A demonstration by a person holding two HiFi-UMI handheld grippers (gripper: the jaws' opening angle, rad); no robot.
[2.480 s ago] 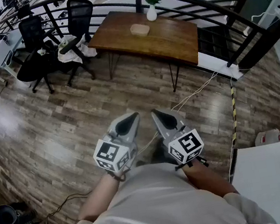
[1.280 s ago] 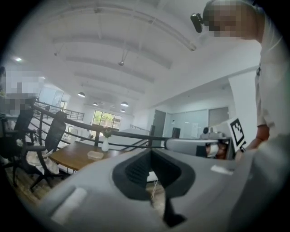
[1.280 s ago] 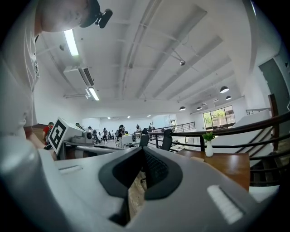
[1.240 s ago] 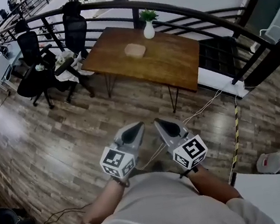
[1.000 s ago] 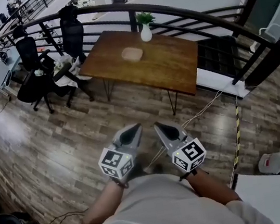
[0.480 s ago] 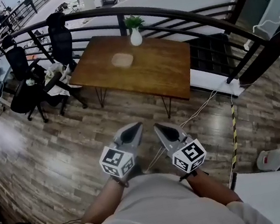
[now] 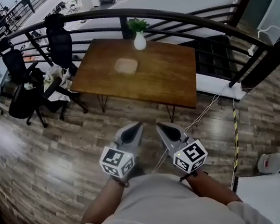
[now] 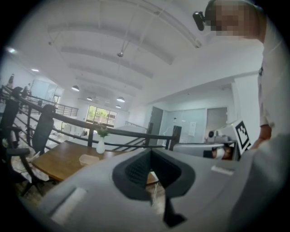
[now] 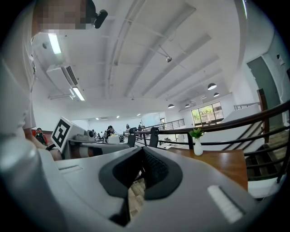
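Ahead, a wooden table [image 7: 162,79] stands on plank floor [image 7: 46,150] beside black railing [image 7: 166,12].

A wooden table [image 7: 161,79] carries a white vase [image 7: 140,41] with a plant and a pale dish [image 7: 126,65], perhaps a tray. Black office chairs [image 7: 59,42] stand beside it; a dark railing [image 7: 193,17] curves behind.

Both grippers are held low and close in front of the person's torso, side by side and just apart, pointing forward. The left gripper [image 7: 132,129] has its jaws closed tip against tip, and so does the right gripper [image 7: 163,127]. Their tips angle slightly toward each other. Each marker cube faces upward, the left cube [image 7: 117,161] and the right cube [image 7: 189,156]. The bare left forearm [image 7: 100,207] and right forearm [image 7: 211,187] run back to the body.
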